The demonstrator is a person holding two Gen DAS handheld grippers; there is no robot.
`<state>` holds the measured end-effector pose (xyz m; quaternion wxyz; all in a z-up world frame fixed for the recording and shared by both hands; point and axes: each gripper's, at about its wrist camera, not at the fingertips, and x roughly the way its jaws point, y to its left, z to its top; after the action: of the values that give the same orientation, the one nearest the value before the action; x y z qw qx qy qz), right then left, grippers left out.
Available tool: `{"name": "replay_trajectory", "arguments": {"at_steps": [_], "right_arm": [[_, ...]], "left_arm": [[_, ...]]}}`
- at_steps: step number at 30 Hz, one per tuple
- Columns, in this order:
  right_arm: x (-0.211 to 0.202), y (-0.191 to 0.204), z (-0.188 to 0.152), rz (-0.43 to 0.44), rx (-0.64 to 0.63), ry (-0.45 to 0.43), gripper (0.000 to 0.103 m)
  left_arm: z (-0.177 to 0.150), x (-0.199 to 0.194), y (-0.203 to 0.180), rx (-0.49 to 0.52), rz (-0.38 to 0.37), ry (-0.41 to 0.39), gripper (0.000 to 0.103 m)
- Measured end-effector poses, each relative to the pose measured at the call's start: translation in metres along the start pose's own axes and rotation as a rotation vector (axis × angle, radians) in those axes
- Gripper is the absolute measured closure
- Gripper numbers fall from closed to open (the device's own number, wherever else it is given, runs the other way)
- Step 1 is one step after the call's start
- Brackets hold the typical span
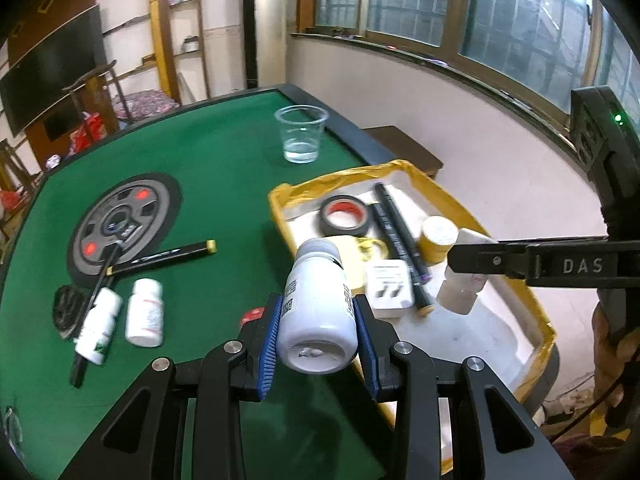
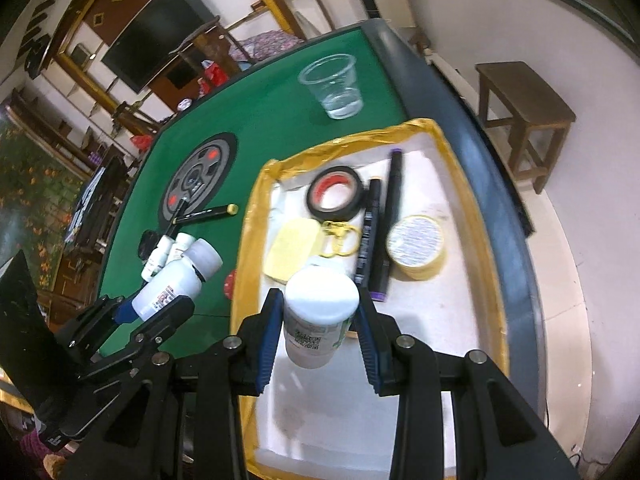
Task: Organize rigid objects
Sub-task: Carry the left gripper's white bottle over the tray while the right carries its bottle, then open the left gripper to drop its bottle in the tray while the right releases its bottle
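From the left wrist view, the left tool (image 1: 316, 334) is clamped on a white bottle (image 1: 318, 308), its blue pads pressing the sides, cap pointing away. The bottle hangs over the near left edge of the yellow-rimmed tray (image 1: 548, 326), which sits on the right side of the green counter (image 1: 224, 168). Inside the tray lie a roll of black tape (image 1: 344, 216), two dark markers (image 1: 400, 236), a yellow tape roll (image 1: 438, 238) and a white plug (image 1: 390, 288). Out on the felt to the left, two small white bottles (image 1: 146, 312) and a marker (image 1: 168, 256) are not yet sorted; a clear cup (image 1: 302, 134) stands at the far side. The right tool (image 1: 472, 258) reaches in from the right, gripping a pale bottle.

From the right wrist view, the right tool (image 2: 318, 330) is clenched on a second white bottle (image 2: 320, 310), cap toward the tray's contents, held over the tray's near part. The left tool (image 2: 160, 312) shows at the left with its bottle just outside the tray's rim.

What worries me: both bottles are smooth and round, pinched on their sides and tilted downward, so either could slide out if jolted. Let go from up here, they may roll into the markers or bounce off the rim. The two tools are also close and could knock each other.
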<state>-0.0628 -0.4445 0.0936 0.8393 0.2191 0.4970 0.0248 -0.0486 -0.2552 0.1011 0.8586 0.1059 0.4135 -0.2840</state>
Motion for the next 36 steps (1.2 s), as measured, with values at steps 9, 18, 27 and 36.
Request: {"name": "replay_trajectory", "arguments": {"at_steps": [9,18,27,36], "right_arm": [[0.001,-0.033,-0.012,-0.073,0.054,0.053,0.068],[0.012,-0.046,-0.018,-0.073,0.073,0.108,0.068],[0.028,-0.041,-0.009,-0.064,0.057,0.128,0.069],[0.038,-0.039,0.000,-0.067,0.053,0.130,0.069]], "left_arm": [[-0.002,0.014,-0.047,0.102,-0.078,0.027,0.067],[-0.012,0.031,-0.068,0.138,-0.123,0.101,0.067],[-0.016,0.038,-0.070,0.165,-0.124,0.133,0.067],[-0.018,0.045,-0.078,0.215,-0.139,0.153,0.067]]}}
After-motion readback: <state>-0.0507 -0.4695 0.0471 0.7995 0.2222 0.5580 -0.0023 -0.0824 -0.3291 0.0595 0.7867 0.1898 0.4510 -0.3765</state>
